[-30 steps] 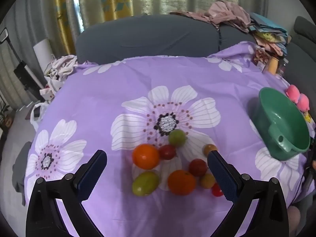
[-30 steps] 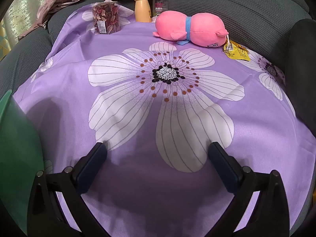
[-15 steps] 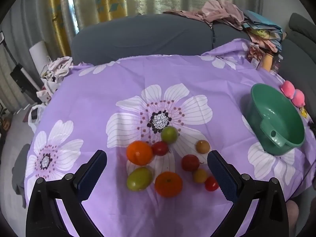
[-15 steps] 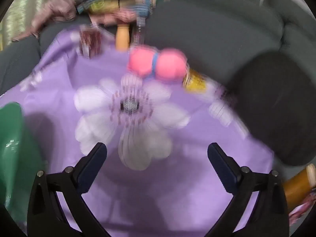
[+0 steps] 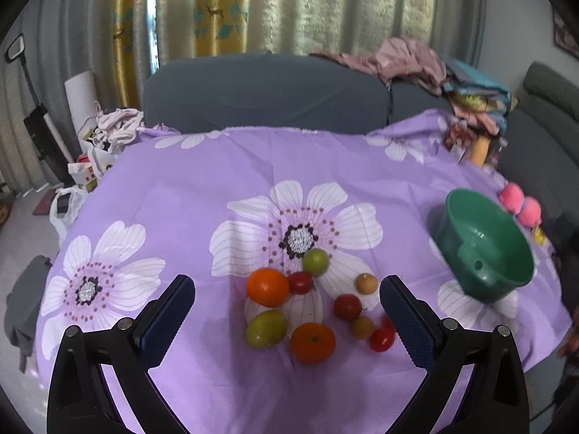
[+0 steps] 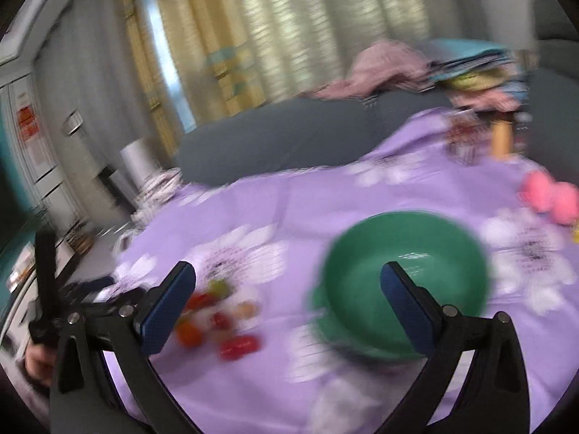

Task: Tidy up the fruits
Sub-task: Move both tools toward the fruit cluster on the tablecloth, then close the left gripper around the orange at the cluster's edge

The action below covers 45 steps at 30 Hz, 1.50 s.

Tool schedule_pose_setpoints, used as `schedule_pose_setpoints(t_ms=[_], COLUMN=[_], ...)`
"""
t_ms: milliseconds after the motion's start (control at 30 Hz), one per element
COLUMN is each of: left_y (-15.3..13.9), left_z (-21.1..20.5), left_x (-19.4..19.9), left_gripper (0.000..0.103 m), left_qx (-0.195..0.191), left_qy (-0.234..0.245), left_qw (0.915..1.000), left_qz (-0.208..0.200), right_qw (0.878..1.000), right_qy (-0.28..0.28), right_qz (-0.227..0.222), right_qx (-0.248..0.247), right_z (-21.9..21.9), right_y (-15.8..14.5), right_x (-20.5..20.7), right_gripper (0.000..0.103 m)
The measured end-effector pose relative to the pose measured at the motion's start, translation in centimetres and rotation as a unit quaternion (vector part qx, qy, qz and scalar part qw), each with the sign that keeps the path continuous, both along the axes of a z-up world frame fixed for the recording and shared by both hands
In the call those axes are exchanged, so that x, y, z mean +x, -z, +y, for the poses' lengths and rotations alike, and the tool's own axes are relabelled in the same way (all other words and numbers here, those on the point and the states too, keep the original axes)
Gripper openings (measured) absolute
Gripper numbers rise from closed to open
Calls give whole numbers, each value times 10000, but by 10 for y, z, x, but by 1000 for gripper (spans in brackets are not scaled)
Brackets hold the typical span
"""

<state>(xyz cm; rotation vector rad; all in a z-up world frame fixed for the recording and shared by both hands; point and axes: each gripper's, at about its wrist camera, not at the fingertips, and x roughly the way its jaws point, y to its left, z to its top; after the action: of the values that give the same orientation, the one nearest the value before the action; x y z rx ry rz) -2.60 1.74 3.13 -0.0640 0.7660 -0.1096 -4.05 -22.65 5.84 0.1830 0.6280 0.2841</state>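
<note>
Several fruits lie in a loose cluster on the purple flowered cloth (image 5: 202, 217): two oranges (image 5: 267, 286) (image 5: 313, 342), a green mango (image 5: 266, 327), a green round fruit (image 5: 315, 261), red tomatoes (image 5: 347, 306) and small brown fruits (image 5: 366, 283). A green bowl (image 5: 486, 246) stands to their right. My left gripper (image 5: 287, 314) is open and empty, raised above the cluster. My right gripper (image 6: 287, 307) is open and empty, above the table in front of the green bowl (image 6: 401, 264); the fruit cluster (image 6: 217, 318) is blurred at its left.
A pink plush toy (image 5: 521, 206) lies behind the bowl. Jars and a bottle (image 5: 479, 148) stand at the far right corner. A grey sofa (image 5: 267, 94) with piled clothes (image 5: 405, 61) runs behind the table. Bags (image 5: 90, 166) sit on the floor at left.
My left gripper has lifted and pulled back, so the fruits look smaller. My right gripper has swung left from the plush toy and bare cloth to face the bowl and fruits.
</note>
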Motion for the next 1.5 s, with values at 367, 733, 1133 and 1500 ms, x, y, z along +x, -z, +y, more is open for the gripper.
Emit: schedule_pose_setpoints(t_ms=[367,733,1133,1500], left_y=[25,34,42,56], left_z=[19,20,25,32], left_x=[-5,-7,-4,-11], left_gripper=[102,102,102,102], left_qx=[-195,12,-240,-577], left_qy=[-12,48,227,655], left_qw=[9990,9979,9960,9899], left_qz=[395,639,826,1119], right_qw=[9929,9896,9859,9804], right_qy=[-488,-596,-653,-1081], right_qz=[962,1217,1458,1579], right_qx=[-509,-491,-502,-461], right_z=[63,86,96,115], right_y=[40,60,75,90], right_x=[10,12,16,13], right_gripper=[103,102,102,94])
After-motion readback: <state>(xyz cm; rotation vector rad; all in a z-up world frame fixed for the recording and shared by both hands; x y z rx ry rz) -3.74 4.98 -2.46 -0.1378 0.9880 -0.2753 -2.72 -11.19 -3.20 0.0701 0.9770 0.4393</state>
